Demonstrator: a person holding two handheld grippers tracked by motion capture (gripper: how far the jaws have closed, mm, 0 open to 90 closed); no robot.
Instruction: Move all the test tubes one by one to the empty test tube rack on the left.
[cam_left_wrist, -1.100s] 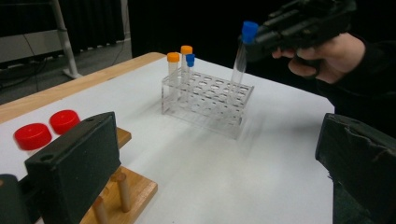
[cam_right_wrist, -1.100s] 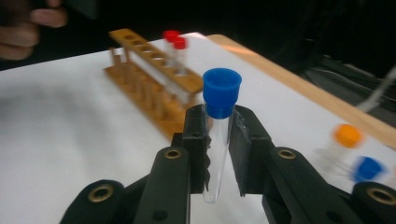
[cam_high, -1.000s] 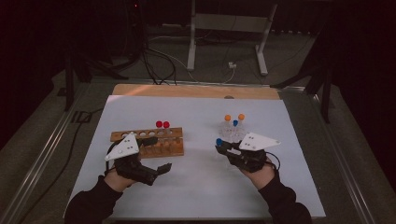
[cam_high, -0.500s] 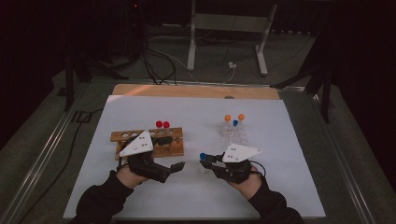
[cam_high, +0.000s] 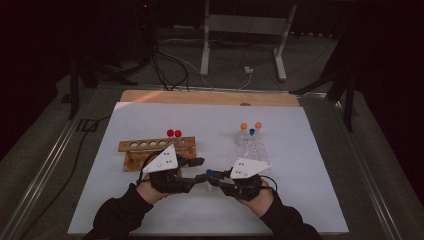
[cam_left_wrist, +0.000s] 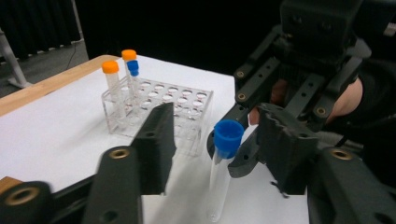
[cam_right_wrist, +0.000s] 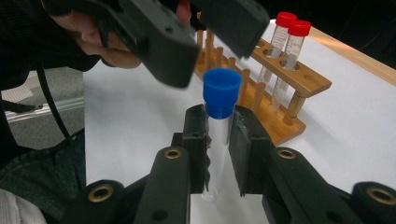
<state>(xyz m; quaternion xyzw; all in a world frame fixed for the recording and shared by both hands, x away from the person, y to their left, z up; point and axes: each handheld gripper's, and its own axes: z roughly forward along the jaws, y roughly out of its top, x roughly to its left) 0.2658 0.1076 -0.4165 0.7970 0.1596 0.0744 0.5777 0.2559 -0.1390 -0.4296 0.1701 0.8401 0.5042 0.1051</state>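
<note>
A clear test tube with a blue cap (cam_right_wrist: 219, 93) stands upright between the jaws of my right gripper (cam_right_wrist: 218, 135), which is shut on its glass body. In the high view that tube (cam_high: 210, 173) hangs low over the white mat near the front centre, between my two hands. My left gripper (cam_left_wrist: 217, 119) has come up to it, and the blue cap (cam_left_wrist: 228, 136) sits between its two jaws. Those jaws have just been closing. A gap still shows beside the cap, so it is not pinched. In the high view the left gripper (cam_high: 201, 170) meets the right gripper (cam_high: 216, 180).
A wooden rack (cam_high: 150, 146) with two red-capped tubes (cam_high: 174, 133) stands just behind the left hand. A clear plastic rack (cam_high: 251, 147) with two orange-capped tubes (cam_high: 243, 126) and one blue-capped tube (cam_high: 252, 132) stands behind the right hand. The white mat (cam_high: 300, 200) covers the table.
Both hands have moved inward to the front centre and met. The left gripper's wide jaws have narrowed around the blue cap of the tube that the right gripper holds.
</note>
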